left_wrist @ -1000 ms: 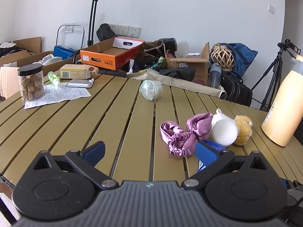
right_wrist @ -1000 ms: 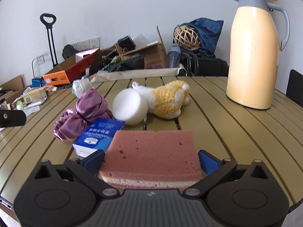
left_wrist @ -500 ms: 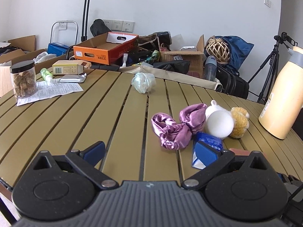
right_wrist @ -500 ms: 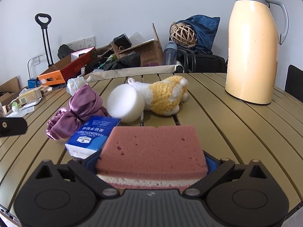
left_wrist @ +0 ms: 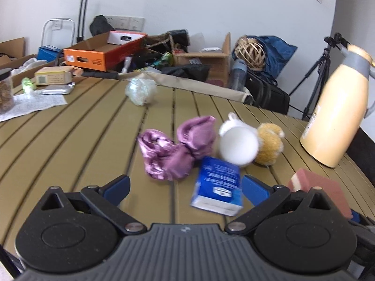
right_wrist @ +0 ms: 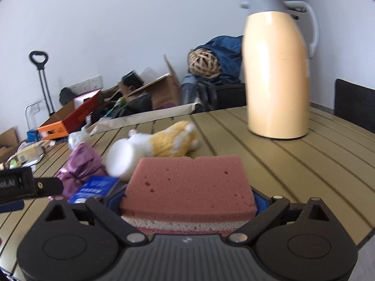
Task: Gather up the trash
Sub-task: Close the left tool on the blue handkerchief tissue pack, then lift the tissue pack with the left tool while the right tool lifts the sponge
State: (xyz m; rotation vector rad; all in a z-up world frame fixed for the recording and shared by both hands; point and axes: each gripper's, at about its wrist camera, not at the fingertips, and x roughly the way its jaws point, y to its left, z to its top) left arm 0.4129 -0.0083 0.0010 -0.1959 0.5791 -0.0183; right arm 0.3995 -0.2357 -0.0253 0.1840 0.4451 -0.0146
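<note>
The slatted table point(left_wrist: 82, 128) bears a purple cloth point(left_wrist: 178, 147), tissue pack point(left_wrist: 218, 185), plush toy point(left_wrist: 253, 142) and thermos point(right_wrist: 276, 82).

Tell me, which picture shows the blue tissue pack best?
The left wrist view. There the blue tissue pack lies whole on the table, between the open fingers of the left gripper. The right wrist view shows only a corner of it beside the pink sponge.
</note>
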